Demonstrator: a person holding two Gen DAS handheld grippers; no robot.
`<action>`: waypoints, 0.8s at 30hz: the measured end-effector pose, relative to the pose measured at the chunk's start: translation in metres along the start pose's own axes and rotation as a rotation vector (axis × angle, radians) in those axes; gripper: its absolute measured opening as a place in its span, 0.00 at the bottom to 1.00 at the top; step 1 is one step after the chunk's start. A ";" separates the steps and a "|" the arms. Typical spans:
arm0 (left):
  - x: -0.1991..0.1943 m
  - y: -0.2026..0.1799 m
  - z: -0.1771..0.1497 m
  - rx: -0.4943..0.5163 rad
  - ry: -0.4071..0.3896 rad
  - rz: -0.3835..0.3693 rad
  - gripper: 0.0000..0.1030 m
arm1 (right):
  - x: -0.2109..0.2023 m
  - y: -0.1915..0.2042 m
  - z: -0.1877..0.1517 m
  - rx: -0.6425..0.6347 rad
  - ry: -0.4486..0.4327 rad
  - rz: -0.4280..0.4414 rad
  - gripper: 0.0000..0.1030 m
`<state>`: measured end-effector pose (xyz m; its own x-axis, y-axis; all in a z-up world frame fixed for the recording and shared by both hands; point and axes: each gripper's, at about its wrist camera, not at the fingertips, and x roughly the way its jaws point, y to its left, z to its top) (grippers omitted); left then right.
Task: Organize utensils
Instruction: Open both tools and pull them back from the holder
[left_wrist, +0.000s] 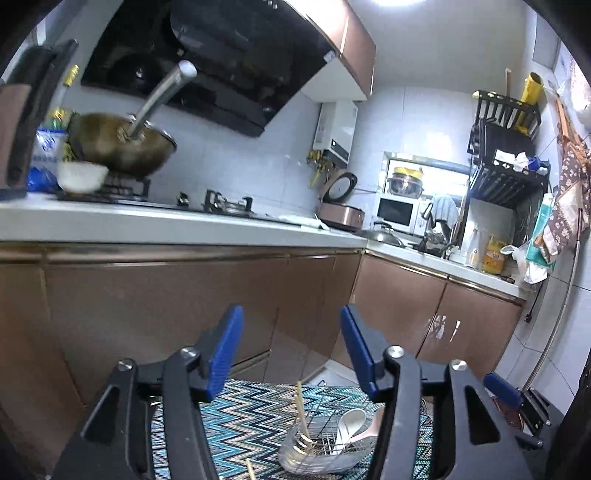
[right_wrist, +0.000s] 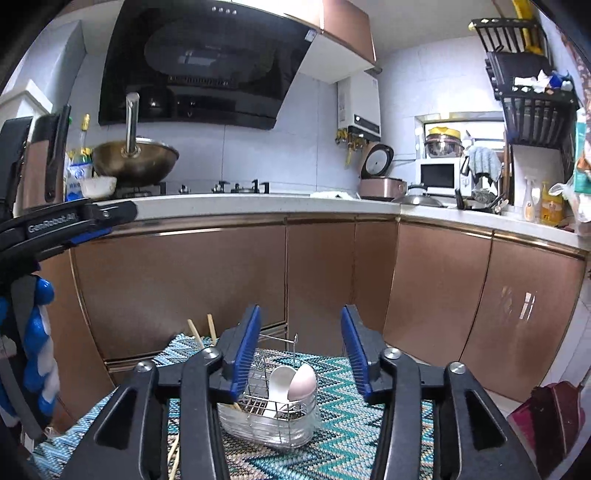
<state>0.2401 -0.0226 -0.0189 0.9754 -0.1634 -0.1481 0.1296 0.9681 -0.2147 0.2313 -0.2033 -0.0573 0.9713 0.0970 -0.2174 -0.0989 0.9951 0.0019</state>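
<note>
A wire utensil caddy in a clear tray stands on a zigzag-patterned mat. It holds a white spoon, a pink spoon and wooden chopsticks. More chopsticks stick up at the caddy's far left. My right gripper is open above the caddy, nothing between its blue pads. My left gripper is open too and empty, with the caddy low in its view. The left gripper's body shows at the left of the right wrist view.
Brown cabinets run under a white counter straight ahead. On the counter are a wok on the stove, a white bowl, a rice cooker and a microwave. A black dish rack hangs at right.
</note>
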 end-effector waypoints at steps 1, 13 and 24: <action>-0.009 0.002 0.003 0.001 -0.005 0.001 0.53 | -0.008 0.001 0.003 0.001 -0.004 0.002 0.48; -0.097 0.025 0.027 0.026 -0.024 0.045 0.54 | -0.083 0.020 0.025 0.002 -0.073 0.019 0.53; -0.156 0.047 0.035 0.012 -0.050 0.073 0.54 | -0.139 0.036 0.033 0.007 -0.123 0.029 0.53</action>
<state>0.0998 0.0547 0.0276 0.9900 -0.0825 -0.1146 0.0592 0.9793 -0.1934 0.0995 -0.1808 0.0054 0.9873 0.1273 -0.0953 -0.1266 0.9919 0.0136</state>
